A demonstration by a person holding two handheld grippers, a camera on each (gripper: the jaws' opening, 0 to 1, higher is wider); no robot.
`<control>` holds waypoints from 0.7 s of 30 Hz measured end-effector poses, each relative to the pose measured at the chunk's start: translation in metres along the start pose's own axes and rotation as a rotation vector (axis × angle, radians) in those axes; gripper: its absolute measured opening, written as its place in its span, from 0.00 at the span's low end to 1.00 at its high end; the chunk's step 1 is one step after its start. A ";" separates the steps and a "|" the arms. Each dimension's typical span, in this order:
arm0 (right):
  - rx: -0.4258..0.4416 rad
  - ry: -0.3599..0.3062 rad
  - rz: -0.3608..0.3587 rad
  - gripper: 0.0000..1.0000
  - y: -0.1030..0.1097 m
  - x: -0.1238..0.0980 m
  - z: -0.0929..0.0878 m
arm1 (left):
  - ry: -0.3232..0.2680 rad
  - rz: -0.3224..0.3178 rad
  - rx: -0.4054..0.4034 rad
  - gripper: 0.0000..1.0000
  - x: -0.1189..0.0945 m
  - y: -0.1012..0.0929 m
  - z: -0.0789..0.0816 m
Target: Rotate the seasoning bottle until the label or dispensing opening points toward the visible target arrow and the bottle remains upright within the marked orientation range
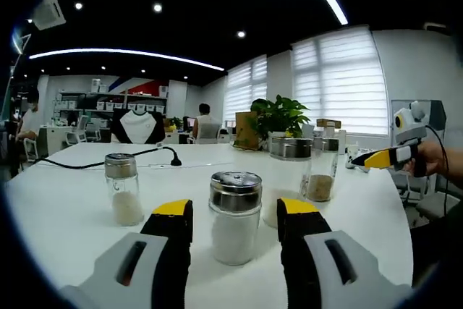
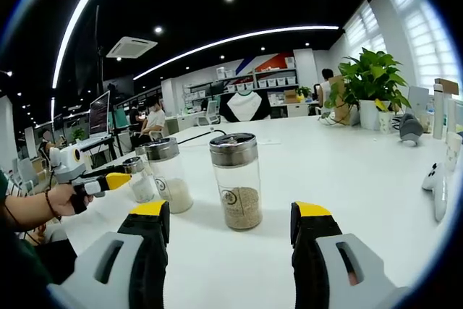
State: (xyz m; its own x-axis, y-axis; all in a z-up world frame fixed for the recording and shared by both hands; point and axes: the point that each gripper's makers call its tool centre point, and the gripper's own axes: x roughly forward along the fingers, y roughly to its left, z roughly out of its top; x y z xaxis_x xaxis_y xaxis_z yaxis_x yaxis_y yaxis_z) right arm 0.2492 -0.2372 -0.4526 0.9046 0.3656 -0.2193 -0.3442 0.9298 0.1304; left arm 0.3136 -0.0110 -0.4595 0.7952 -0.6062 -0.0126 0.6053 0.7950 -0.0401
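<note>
- Left gripper view: the left gripper (image 1: 235,216) stands with jaws wide apart, gripping nothing; a seasoning bottle (image 1: 235,216) with white grains stands upright between them on the white table (image 1: 65,208).
- Right gripper view: the right gripper (image 2: 230,218) is spread wide too, holding nothing, just before an upright bottle of brown grains (image 2: 236,180).

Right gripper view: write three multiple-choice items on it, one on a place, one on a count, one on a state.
1. Where does the green leafy potted plant stand?
A. far right of the white table
B. beside the left jaw
C. on the floor

2. How many steel-lidded glass jars stand on the table?
A. one
B. three
C. five

3. How is the right gripper?
A. shut on a jar
B. open
C. shut on nothing

Answers:
1 A, it rises at the table's far right.
2 B: the brown-granule jar, the white-powder jar and the small jar.
3 B, its jaws stand wide apart and touch no jar.
</note>
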 end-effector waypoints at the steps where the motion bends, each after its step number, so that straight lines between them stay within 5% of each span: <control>1: 0.000 0.001 -0.001 0.69 0.000 0.000 0.000 | 0.004 0.007 -0.001 0.50 0.001 -0.002 0.000; 8: -0.004 0.003 -0.005 0.69 0.001 0.000 -0.001 | 0.041 0.146 0.033 0.50 0.004 0.003 -0.001; 10: -0.007 0.005 -0.004 0.69 0.002 0.000 -0.001 | 0.028 0.159 -0.019 0.49 0.008 0.003 0.000; 21: -0.002 -0.004 -0.006 0.69 0.003 0.000 0.002 | 0.051 0.229 -0.009 0.39 0.012 0.008 -0.010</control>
State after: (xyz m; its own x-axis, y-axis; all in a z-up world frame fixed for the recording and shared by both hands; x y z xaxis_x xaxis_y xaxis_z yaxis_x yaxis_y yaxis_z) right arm 0.2484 -0.2345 -0.4502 0.9077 0.3596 -0.2163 -0.3389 0.9321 0.1275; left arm 0.3273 -0.0125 -0.4697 0.9089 -0.4106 -0.0728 0.4088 0.9118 -0.0395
